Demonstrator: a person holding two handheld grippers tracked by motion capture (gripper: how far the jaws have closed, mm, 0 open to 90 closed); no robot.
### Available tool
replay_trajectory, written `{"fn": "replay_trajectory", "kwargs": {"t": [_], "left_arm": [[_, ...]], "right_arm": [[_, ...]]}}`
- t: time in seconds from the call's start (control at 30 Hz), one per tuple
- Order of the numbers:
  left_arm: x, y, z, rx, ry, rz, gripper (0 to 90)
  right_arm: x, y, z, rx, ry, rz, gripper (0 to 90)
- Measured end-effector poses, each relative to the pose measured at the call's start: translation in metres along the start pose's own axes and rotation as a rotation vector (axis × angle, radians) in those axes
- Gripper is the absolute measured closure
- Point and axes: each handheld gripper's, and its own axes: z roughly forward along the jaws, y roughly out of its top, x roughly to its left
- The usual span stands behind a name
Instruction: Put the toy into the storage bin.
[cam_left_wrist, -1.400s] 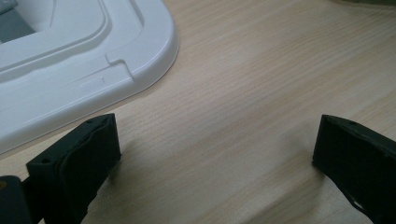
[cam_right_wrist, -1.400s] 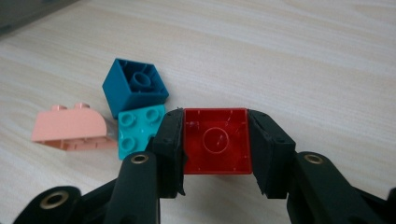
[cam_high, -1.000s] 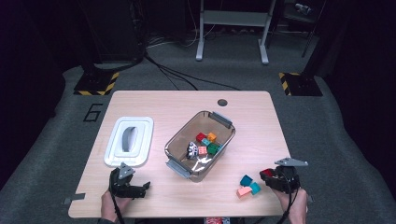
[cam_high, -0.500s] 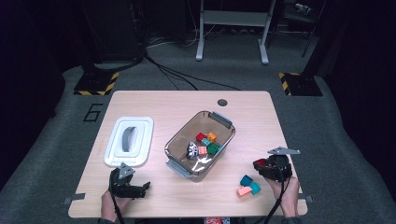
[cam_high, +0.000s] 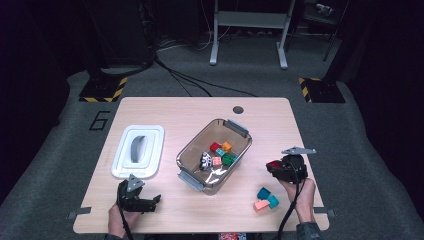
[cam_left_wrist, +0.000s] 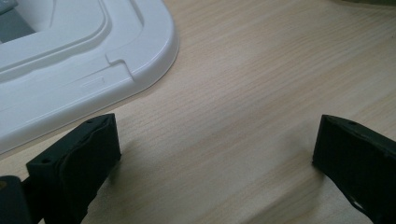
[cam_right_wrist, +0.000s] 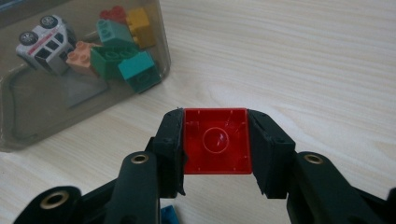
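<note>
**Carrying a red brick toward the clear bin**

Holding the red brick (cam_right_wrist: 216, 141) between its two black jaws, the right gripper (cam_high: 278, 167) hangs above the table (cam_high: 280, 117), a little to the right of the clear bin (cam_high: 186, 160). In the right gripper view the jaws are closed firmly on both sides of the brick, and its hollow underside with one round tube faces the camera. The left gripper (cam_high: 149, 202) rests near the front left edge of the table, with its jaws wide apart and nothing between them; in the left gripper view there is only bare wood between the pads.

I judge the step in hand to be the transport: the brick is picked up and not yet over the bin. The next move, I think, calls for bringing the gripper to the left and farther over the bin wall, then opening the jaws so that the brick falls among the others. The wall stands higher than the table, so the brick must pass over the rim and not strike it.

Inside the bin there are already several coloured bricks (cam_high: 222, 154) and a small white toy car (cam_right_wrist: 45, 40). Three loose bricks (cam_high: 265, 198), two teal and one pink, wait on the table near the right hand. The white lid (cam_high: 155, 137) lies to the left of the bin, just beyond the left gripper.

As for writing, I can read only a large figure "6" (cam_high: 100, 120) on the grey floor left of the table. No brand is readable on the bricks.
</note>
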Motion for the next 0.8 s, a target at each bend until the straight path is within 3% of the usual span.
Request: {"fn": "replay_trajectory", "kwargs": {"t": [0.8], "left_arm": [[0.000, 0.000, 0.000, -0.002, -0.001, -0.002, 0.5]], "right_arm": [[0.006, 0.029, 0.009, -0.012, 0.027, -0.017, 58.8]]}}
